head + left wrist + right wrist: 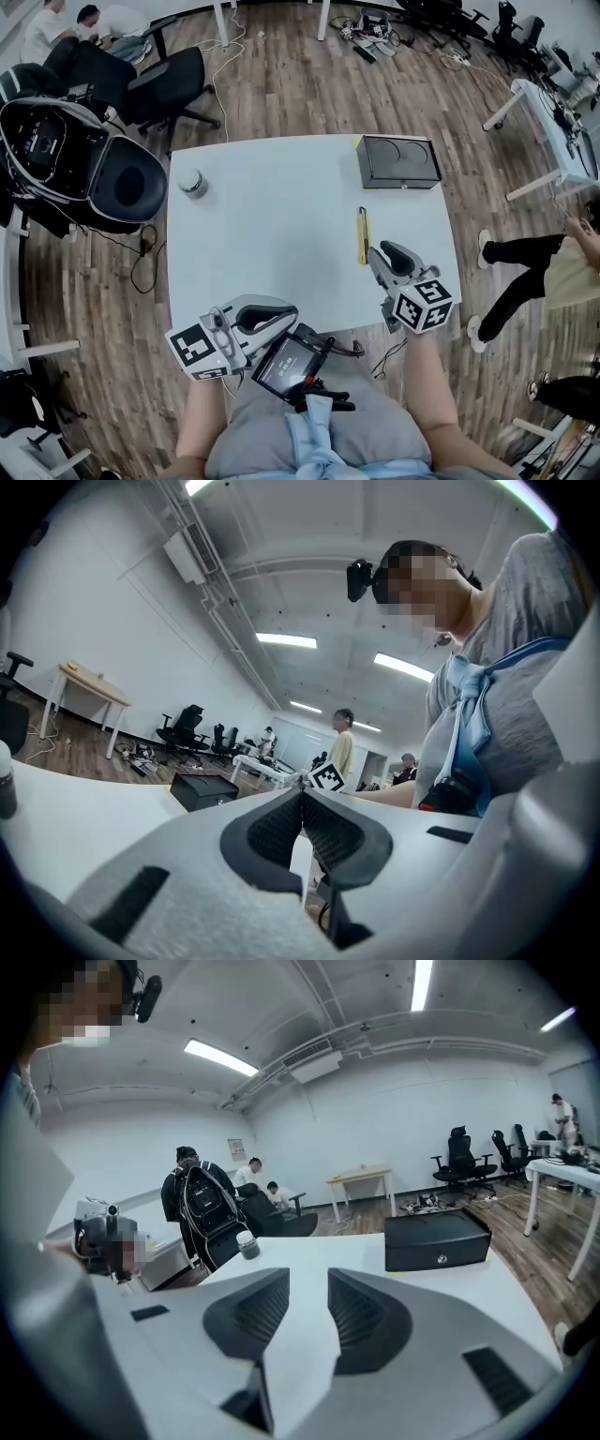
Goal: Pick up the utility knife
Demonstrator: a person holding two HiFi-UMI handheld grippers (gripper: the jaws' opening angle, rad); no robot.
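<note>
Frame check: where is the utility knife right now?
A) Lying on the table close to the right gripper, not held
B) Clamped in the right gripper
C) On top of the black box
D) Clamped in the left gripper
A: the utility knife lies flat on the white table just beside the right gripper. The right gripper view shows its jaws apart with only bare tabletop between them.

Slim yellow utility knife (pixel 363 234), long narrow body with a dark strip along one long side. Lies flat on the white desk (pixel 272 234), free of any grip. Its long axis runs almost straight away from the person. It sits in the desk's right half, roughly midway between far and near edges, well inside the right edge. Too small to tell whether the blade is out.
</note>
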